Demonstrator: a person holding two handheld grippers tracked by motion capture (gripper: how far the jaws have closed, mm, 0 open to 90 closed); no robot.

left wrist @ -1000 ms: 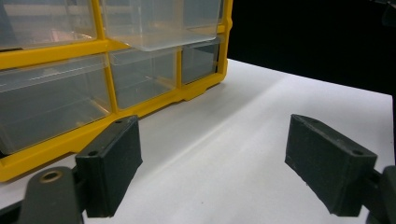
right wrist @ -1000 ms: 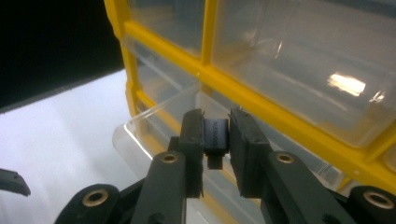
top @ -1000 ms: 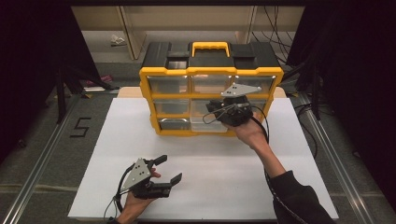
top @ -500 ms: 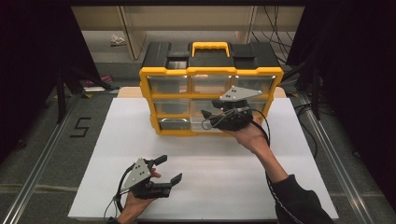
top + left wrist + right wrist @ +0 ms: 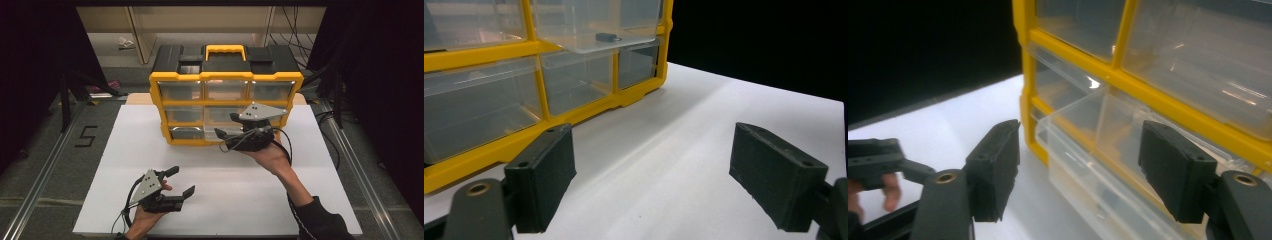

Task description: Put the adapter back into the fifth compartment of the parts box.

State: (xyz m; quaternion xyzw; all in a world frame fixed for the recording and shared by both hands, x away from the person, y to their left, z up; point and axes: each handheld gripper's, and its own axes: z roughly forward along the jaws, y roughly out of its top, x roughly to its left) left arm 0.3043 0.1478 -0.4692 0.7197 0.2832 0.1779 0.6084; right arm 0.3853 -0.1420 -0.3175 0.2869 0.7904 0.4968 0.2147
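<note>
A yellow organiser (image 5: 226,76) with clear drawers stands at the back of the white table (image 5: 225,200). One clear drawer (image 5: 1083,150) in its middle row stands pulled out a little, and a small dark object (image 5: 607,37) lies in it. My right gripper (image 5: 226,126) hovers just in front of that drawer. Its jaws have just been opening, and in the right gripper view (image 5: 1080,165) the drawer front lies between the pads without touching them. My left gripper (image 5: 181,181) rests open near the front left of the table, with nothing between its jaws (image 5: 651,175).
The organiser has a black lid with a yellow handle (image 5: 226,50). Wooden shelving (image 5: 150,30) stands on the floor behind the table. Metal rails (image 5: 345,150) run along both table sides. A cable (image 5: 287,145) loops off the right gripper.
The right gripper's jaws have gone from shut to open, and the hand has drawn slightly back from the organiser toward the near edge. The left gripper has stayed put.
</note>
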